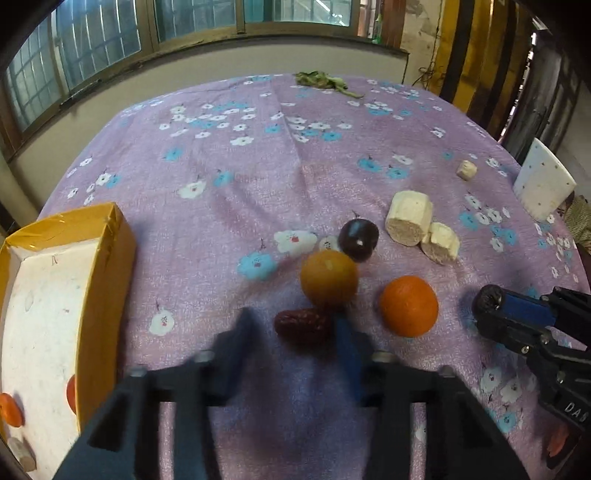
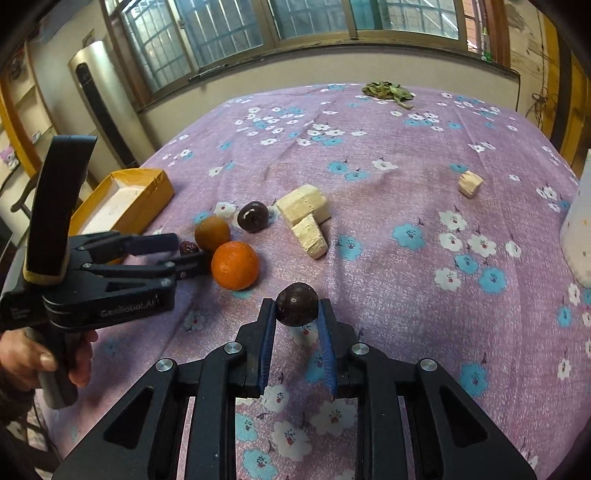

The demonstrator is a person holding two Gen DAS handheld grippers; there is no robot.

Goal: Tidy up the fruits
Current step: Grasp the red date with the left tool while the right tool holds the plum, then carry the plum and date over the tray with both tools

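Floral-clothed worktop (image 2: 406,221): right gripper (image 2: 297,314) jaws clamp a dark plum (image 2: 296,304); left gripper (image 1: 295,332) jaws straddle the date (image 1: 303,326) lying crosswise, grip unclear.

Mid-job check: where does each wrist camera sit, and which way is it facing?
Left wrist: rides the left gripper, looking down its blurred fingers at the wrinkled red date between them; the right gripper shows at the right edge.
Right wrist: rides the right gripper, looking down at the dark round fruit it clamps; the person's hand and left gripper show at left.
Shared: the round orange fruit, purple flowered tablecloth, windows.
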